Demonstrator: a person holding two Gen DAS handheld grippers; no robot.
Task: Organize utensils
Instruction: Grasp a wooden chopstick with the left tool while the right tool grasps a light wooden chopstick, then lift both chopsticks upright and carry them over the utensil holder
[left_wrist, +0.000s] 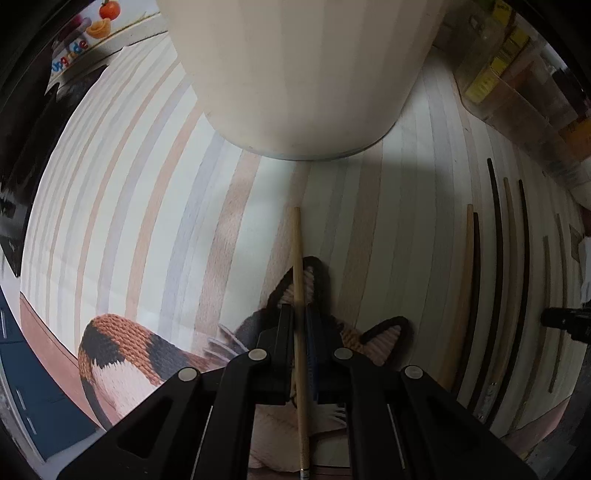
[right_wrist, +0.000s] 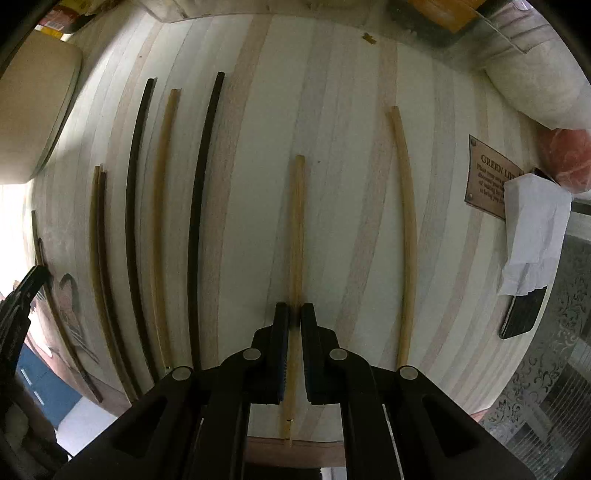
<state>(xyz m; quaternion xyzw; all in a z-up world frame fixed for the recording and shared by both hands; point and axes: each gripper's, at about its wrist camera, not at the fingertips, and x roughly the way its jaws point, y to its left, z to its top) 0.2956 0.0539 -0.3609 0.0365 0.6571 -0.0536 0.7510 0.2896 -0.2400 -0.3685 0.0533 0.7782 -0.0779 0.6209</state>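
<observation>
My left gripper (left_wrist: 299, 308) is shut on a light wooden chopstick (left_wrist: 296, 251), whose far end points at the base of a cream cylindrical holder (left_wrist: 295, 74) just ahead. A knitted cat mat (left_wrist: 122, 343) lies below the fingers. My right gripper (right_wrist: 294, 306) is shut on another light chopstick (right_wrist: 297, 221) above the striped tablecloth (right_wrist: 347, 110). More chopsticks lie in a row on the cloth: a light one (right_wrist: 404, 221) to the right, and dark ones (right_wrist: 203, 192) and light ones (right_wrist: 162, 192) to the left. The same row (left_wrist: 496, 258) shows in the left wrist view.
The cream holder (right_wrist: 33, 110) stands at the far left of the right wrist view, with the left gripper's body (right_wrist: 18, 306) below it. A wooden sign (right_wrist: 487, 177), white tissue (right_wrist: 532, 229) and a black phone-like slab (right_wrist: 522, 314) sit right. Clear boxes (left_wrist: 517, 74) stand behind.
</observation>
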